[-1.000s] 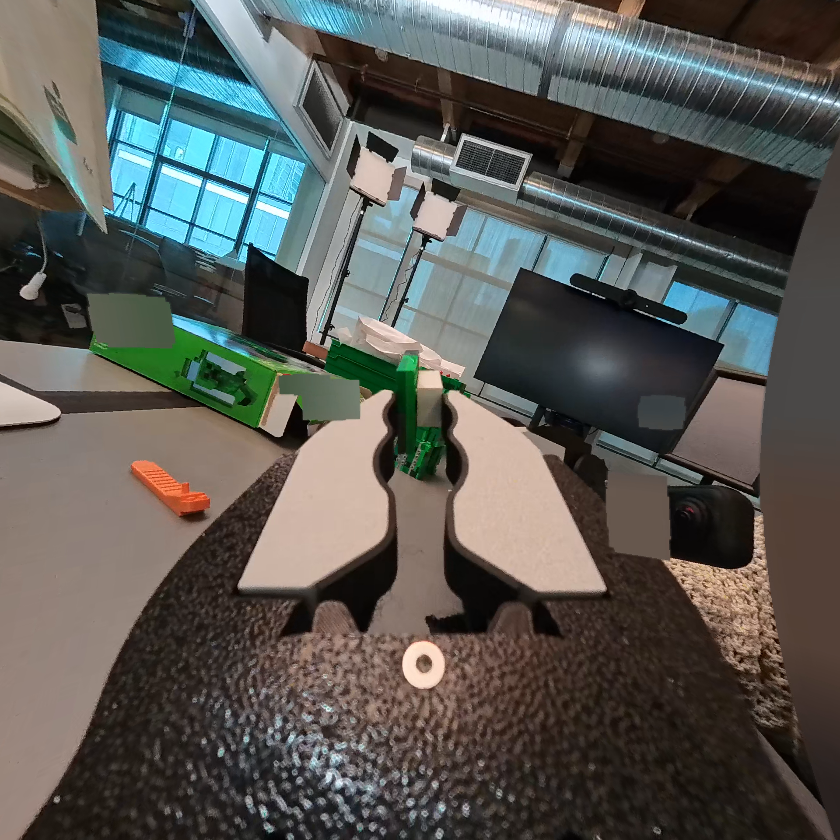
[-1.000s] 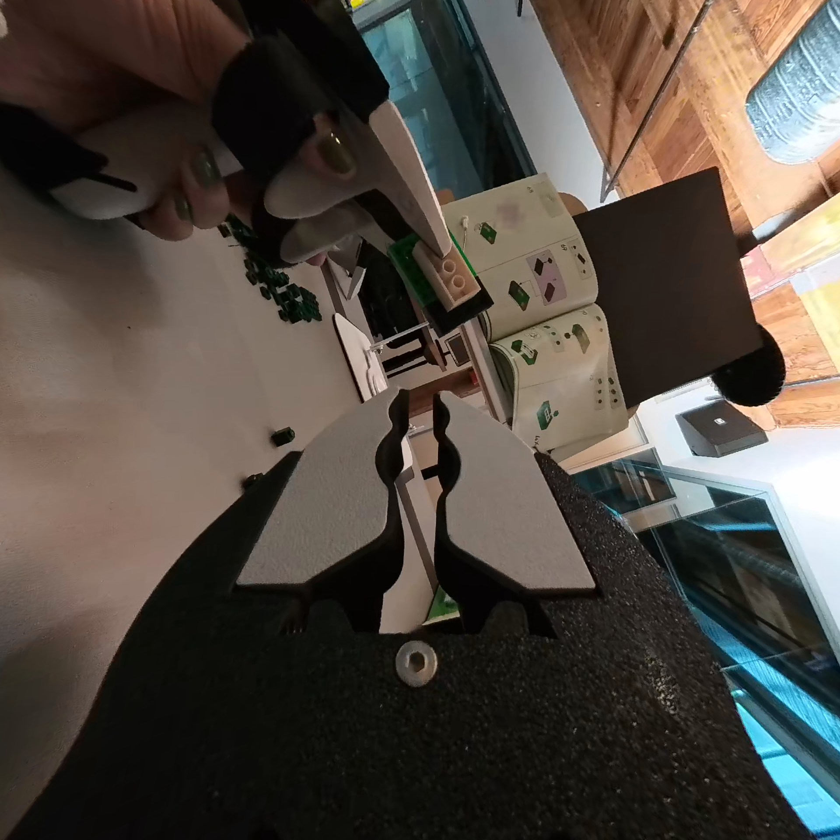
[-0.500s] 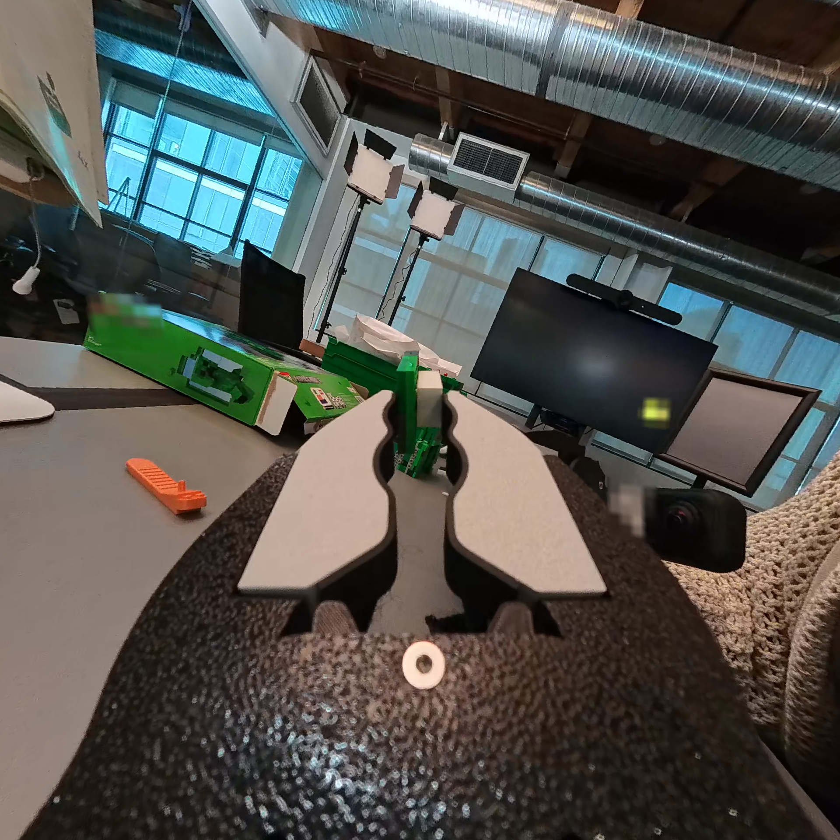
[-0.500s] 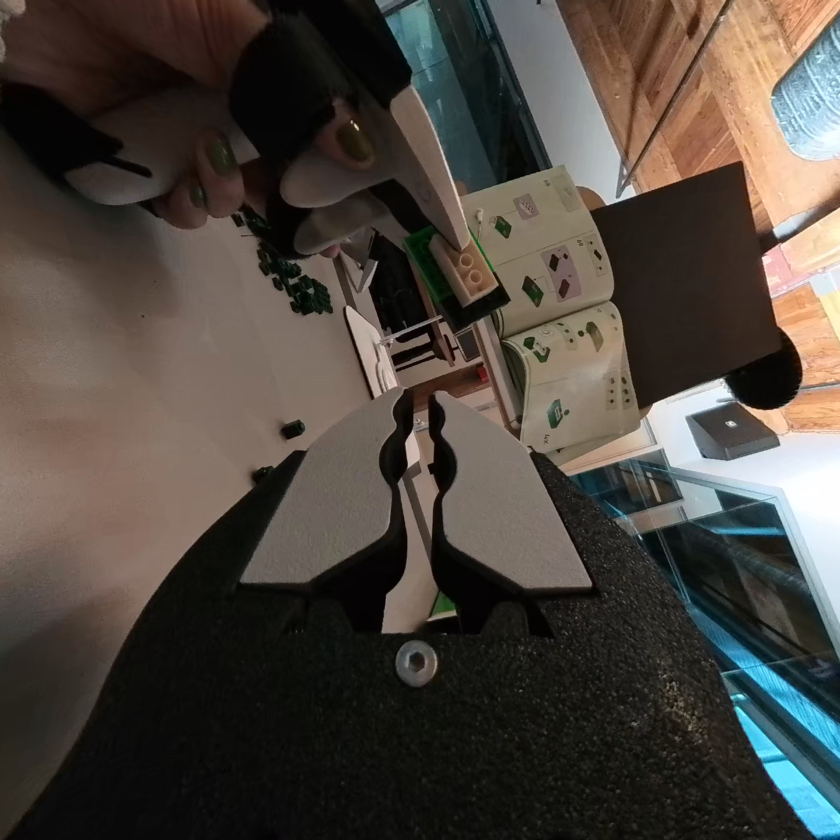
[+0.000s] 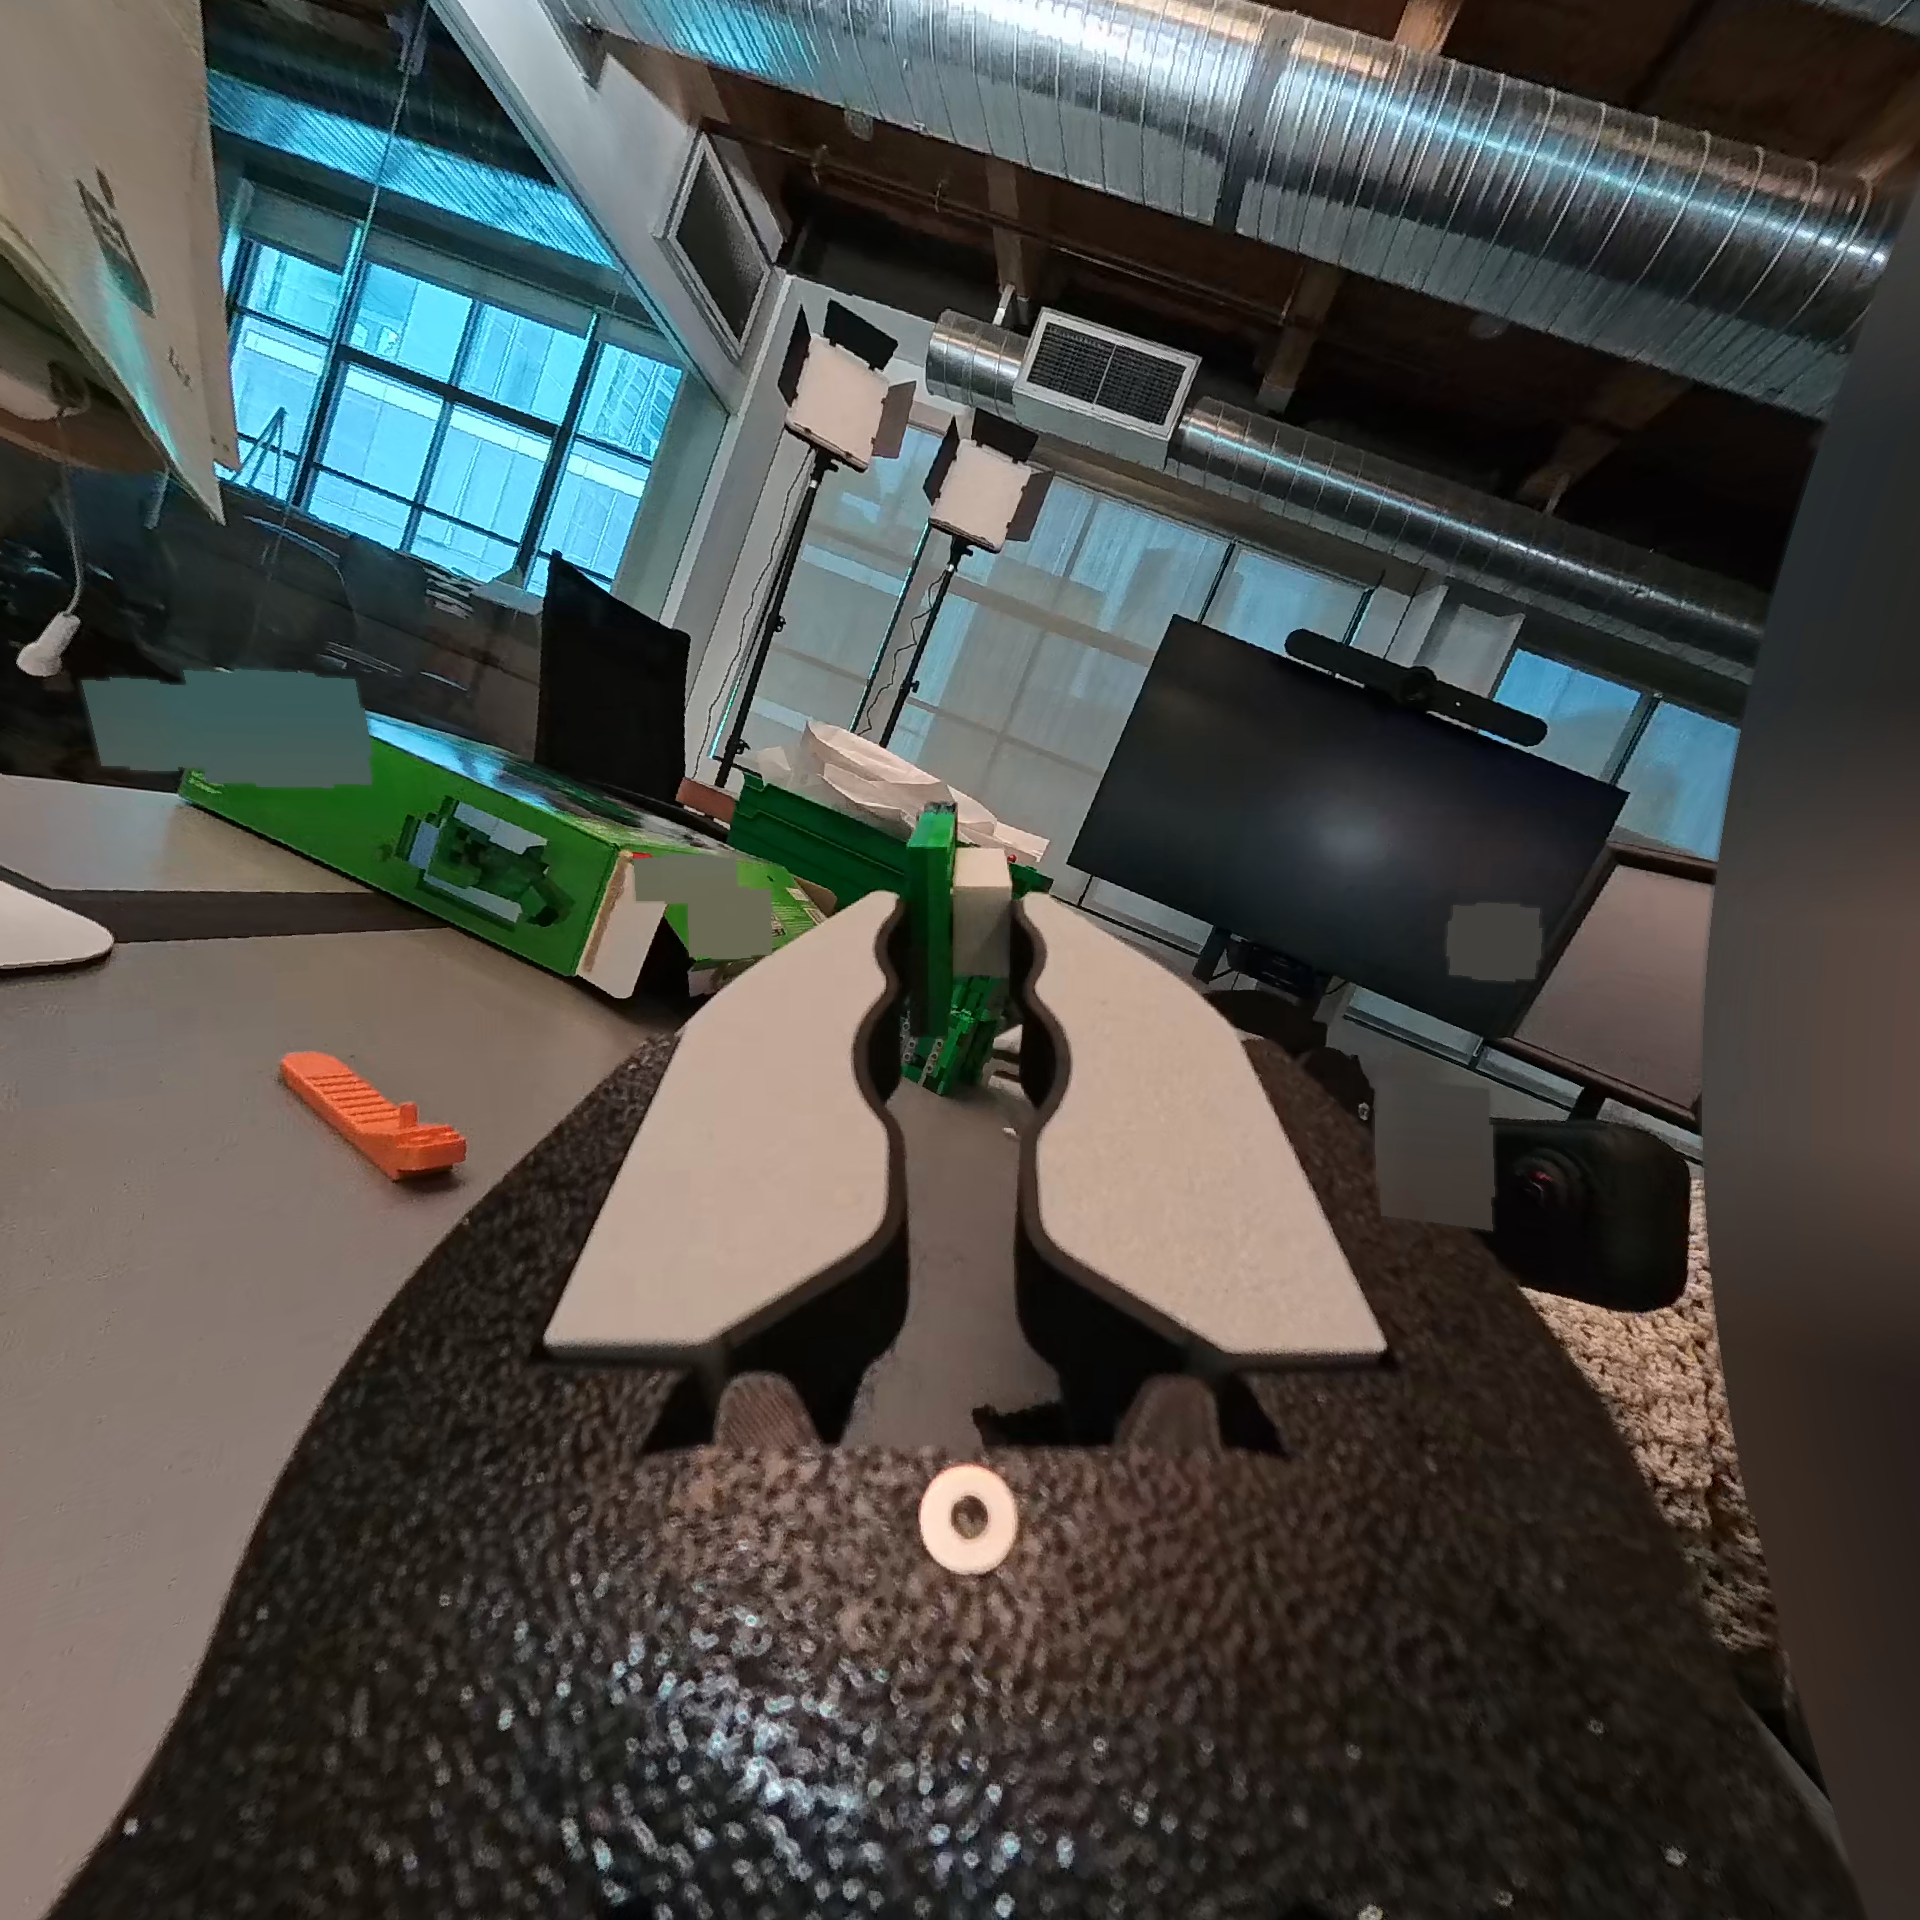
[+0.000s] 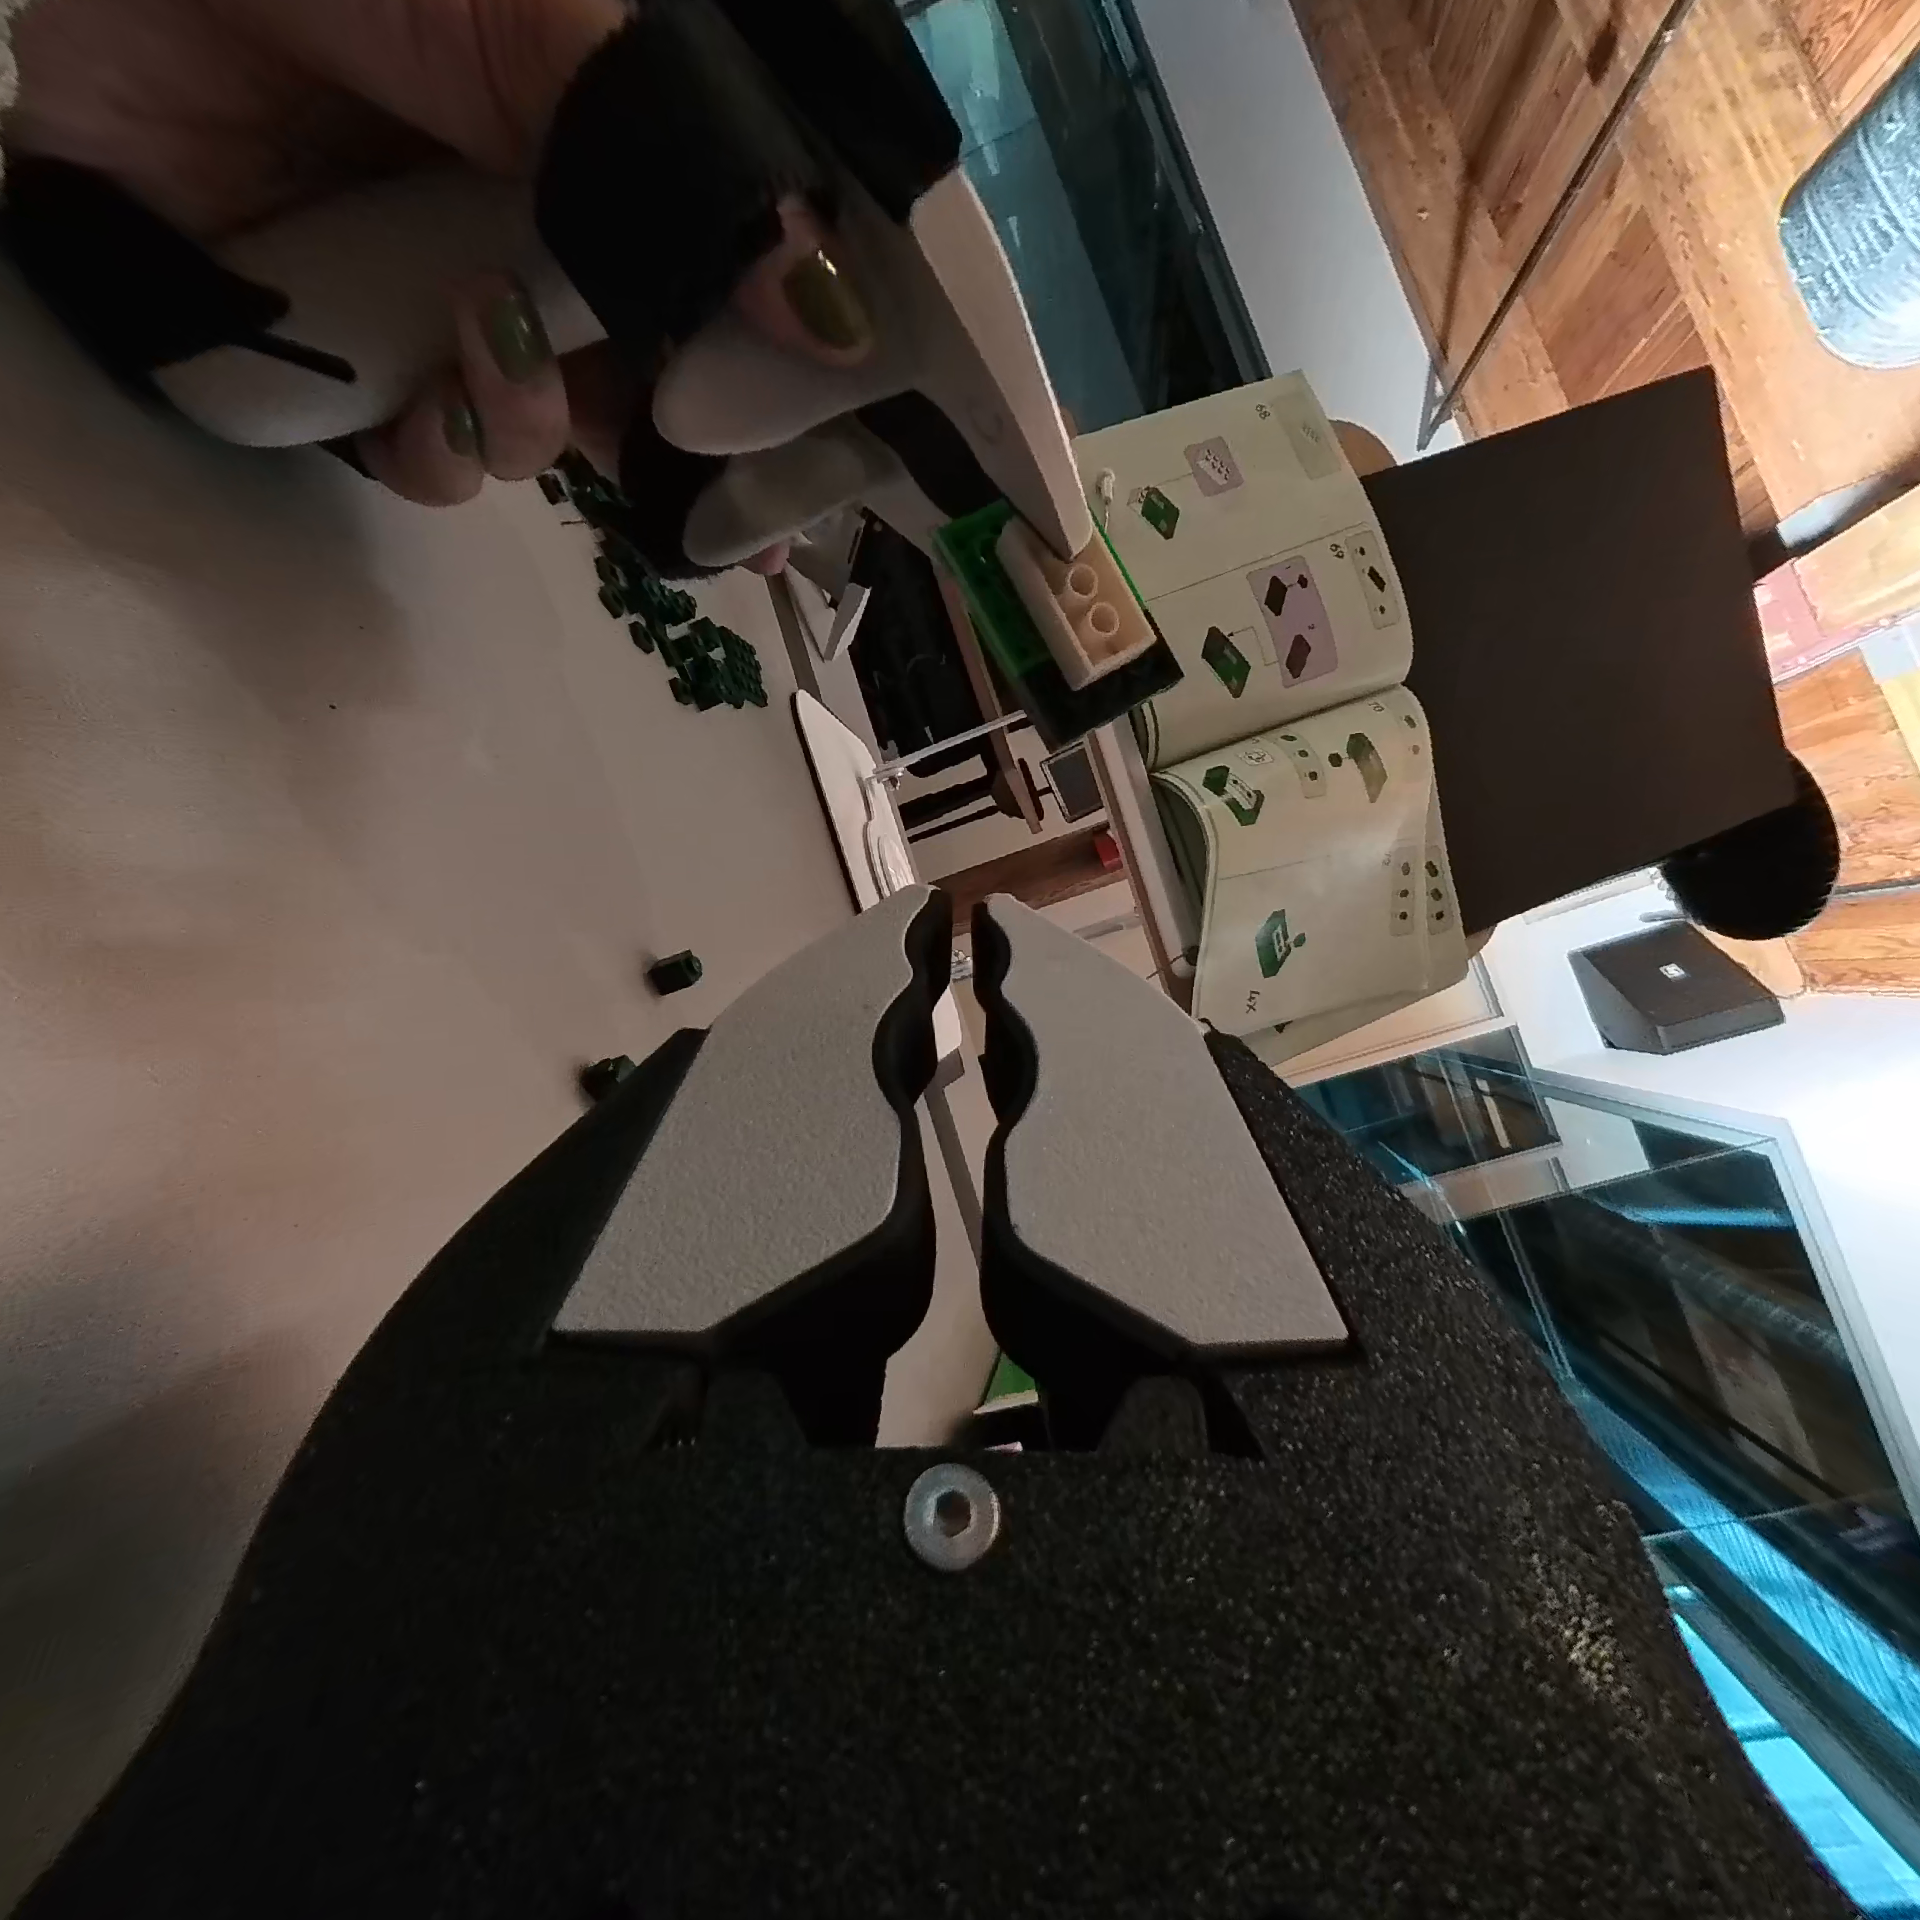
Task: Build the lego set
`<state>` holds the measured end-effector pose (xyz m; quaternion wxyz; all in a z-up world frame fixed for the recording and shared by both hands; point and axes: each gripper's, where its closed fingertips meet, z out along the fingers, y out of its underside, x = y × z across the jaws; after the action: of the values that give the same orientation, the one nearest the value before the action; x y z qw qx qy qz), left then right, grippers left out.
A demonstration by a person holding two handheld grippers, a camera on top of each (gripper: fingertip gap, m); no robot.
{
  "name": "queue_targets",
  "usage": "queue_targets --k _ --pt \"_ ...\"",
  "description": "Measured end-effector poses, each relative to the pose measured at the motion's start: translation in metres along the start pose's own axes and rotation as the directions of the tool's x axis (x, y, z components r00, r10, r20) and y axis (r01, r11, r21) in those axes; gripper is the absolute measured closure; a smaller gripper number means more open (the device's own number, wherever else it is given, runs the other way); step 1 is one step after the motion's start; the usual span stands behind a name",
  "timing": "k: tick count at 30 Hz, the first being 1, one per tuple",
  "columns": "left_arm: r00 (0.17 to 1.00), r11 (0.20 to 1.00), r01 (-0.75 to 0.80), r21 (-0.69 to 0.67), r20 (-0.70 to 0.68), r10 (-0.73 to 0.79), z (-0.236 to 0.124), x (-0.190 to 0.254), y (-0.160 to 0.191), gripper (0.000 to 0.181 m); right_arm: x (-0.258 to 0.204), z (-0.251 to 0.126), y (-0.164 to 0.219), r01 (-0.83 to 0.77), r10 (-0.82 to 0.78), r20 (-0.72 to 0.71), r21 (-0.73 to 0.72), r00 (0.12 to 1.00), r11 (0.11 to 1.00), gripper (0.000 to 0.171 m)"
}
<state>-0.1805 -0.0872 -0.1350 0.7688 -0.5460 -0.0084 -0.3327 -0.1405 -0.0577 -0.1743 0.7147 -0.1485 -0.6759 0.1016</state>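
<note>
Left tool [image 5: 958,925]: clenched as before on the lego assembly [image 5: 951,914], green plate and white brick, held off the table [image 5: 156,1195]. Right tool [image 6: 961,920]: gap narrowed since the previous second, nearly shut, nothing between its fingers. A dark blurred mass is back at the right edge of the left wrist view, possibly the person. Nearby: orange brick separator [image 5: 374,1117], green box [image 5: 457,842], instruction booklet [image 6: 1309,707], dark loose bricks [image 6: 675,634]. The assembly's lower part is hidden between the fingers.
</note>
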Motion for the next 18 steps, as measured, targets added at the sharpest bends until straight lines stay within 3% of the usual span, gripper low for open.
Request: queue_targets --k 5,8,9,12,18 --pt "0.999 0.999 -0.025 0.024 -0.046 0.026 -0.001 0.008 -0.003 0.164 0.000 0.000 0.000 0.002 -0.002 -0.001 -0.002 1.000 1.000 0.168" --pt "0.974 0.991 -0.043 0.129 -0.215 0.070 -0.005 0.033 -0.017 0.164 0.001 -0.001 0.001 0.004 -0.004 -0.003 -0.002 1.000 1.000 0.168" --pt "0.956 0.982 0.022 0.186 -0.292 0.034 -0.009 0.040 -0.026 0.165 0.001 -0.001 0.001 0.005 -0.005 -0.003 -0.003 1.000 1.000 0.168" --pt "0.756 0.908 0.353 0.224 -0.640 -0.135 -0.034 0.064 -0.053 0.164 0.001 -0.001 0.001 0.006 -0.006 -0.003 -0.003 1.000 1.000 0.169" --pt "0.476 0.891 0.438 0.122 -0.872 -0.115 -0.061 0.104 -0.065 0.164 0.000 -0.001 0.001 0.012 -0.012 0.002 -0.005 1.000 1.000 0.169"
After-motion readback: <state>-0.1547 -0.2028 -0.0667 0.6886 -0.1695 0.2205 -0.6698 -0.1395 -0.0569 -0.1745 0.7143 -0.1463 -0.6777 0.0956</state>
